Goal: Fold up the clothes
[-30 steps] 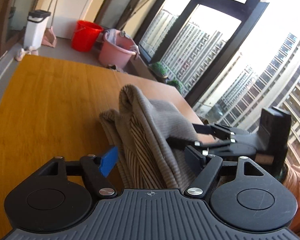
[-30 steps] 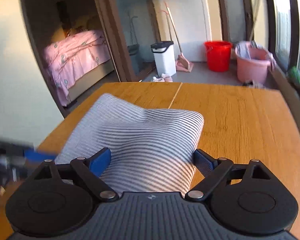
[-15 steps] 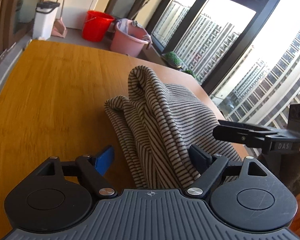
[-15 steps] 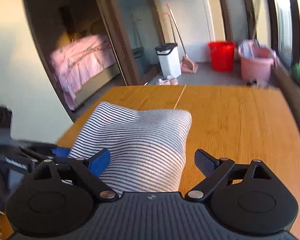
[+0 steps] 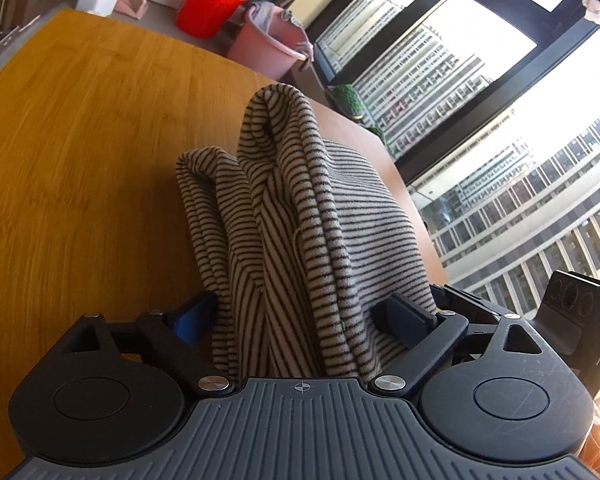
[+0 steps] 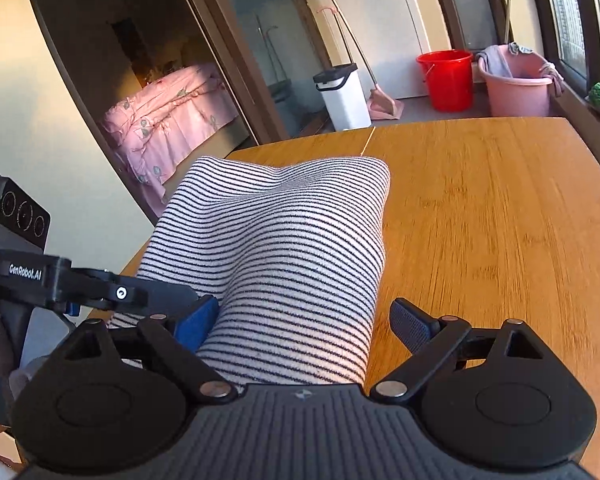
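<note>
Striped garment (image 5: 300, 240) between spread fingers (image 5: 404, 316)

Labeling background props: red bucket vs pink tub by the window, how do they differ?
The red bucket is bright red with straight, tapering walls; the pink tub is pale pink, wider and squatter. The bucket's rim is bare, while the tub has cloth draped over its rim. The bucket stands nearer the white bin; the tub sits closer to the window. Both are plastic, upright, on the floor beyond the wooden table.
</note>
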Demonstrator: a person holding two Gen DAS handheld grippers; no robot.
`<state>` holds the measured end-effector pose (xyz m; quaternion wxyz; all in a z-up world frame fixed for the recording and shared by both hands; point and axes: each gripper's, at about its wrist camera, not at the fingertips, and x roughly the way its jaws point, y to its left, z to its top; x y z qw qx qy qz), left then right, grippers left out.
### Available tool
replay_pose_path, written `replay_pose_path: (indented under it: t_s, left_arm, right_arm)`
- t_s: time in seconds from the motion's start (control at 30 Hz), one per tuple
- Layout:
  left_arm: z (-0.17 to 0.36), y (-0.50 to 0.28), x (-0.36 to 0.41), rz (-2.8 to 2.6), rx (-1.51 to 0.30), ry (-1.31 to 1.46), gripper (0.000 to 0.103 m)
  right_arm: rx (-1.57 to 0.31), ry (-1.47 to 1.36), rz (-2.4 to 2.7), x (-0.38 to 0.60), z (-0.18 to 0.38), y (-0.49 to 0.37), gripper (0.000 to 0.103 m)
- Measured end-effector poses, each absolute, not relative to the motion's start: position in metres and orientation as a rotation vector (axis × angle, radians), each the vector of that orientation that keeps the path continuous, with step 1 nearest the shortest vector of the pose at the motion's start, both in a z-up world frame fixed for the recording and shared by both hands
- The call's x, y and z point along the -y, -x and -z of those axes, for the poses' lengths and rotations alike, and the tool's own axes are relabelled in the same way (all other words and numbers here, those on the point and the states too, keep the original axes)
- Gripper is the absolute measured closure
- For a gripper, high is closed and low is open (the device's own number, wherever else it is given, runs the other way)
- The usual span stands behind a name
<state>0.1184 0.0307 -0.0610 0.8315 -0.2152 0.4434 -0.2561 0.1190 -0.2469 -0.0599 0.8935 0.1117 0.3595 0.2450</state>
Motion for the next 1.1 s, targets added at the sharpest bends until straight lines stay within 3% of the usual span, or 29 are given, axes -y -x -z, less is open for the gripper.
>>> replay_pose_path:
  t_s: [0.3,0.7,1.1]
  left_arm:
    - [0.063,-0.108,-0.033,0.544,-0.895,0.461,0.032]
    - [0.042,-0.111,-0.057,0.527,-0.798,0.49,0.04]
    - [-0.044,-0.145,-0.087,0.406,-0.573,0.337,0.04]
  right_arm:
    - [-0.748,-0.272,-0.534,0.246,0.061,-0.118,0.009]
    - [-0.692,-0.297,-0.591,0.218,0.034,-0.127,0.046]
    - [-0.523,-0.219,-0.752,0.163,-0.033,-0.191,0.048]
